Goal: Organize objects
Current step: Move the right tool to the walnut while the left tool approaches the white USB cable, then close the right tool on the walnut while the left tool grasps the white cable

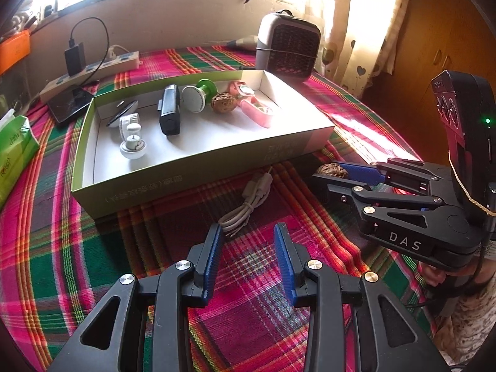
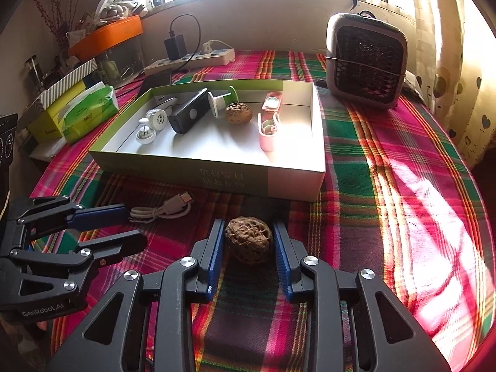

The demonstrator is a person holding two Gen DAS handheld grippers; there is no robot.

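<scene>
Readable writing first. We read "DAS" on the body of the right gripper (image 1: 333, 172) in the left wrist view, and "GenRobot.AI" on the body of the left gripper (image 2: 131, 226) in the right wrist view. The near wall of the shallow box (image 2: 217, 179) carries printed characters, upside down to us and too soft to read.

Right jaws: partly closed around a walnut (image 2: 248, 240) that sits on the cloth between the two blue pads; both pads are at its sides, whether pressing we cannot tell. Left jaws: apart, nothing between them, hovering over the cloth; a coiled pale USB cable (image 1: 248, 203) lies just ahead of their tips, between them and the box.

The box stands beyond both jaws. Inside it: a second walnut (image 2: 238, 112), a black rectangular device (image 2: 189, 111), a white-and-green spool (image 2: 221, 100), a pink open case (image 2: 269, 127), two small white round pieces (image 2: 152, 127).

Surface: a desk under a pink, green and dark plaid cloth (image 2: 387, 192), strong sun patches to the right of the right jaws. Beyond the box, a grey fan heater (image 2: 365, 62), a white power strip (image 2: 189, 60) with a black charger plugged in, and green tissue packs (image 2: 86, 110) to the left. Window and patterned curtain (image 2: 446, 71) behind.
</scene>
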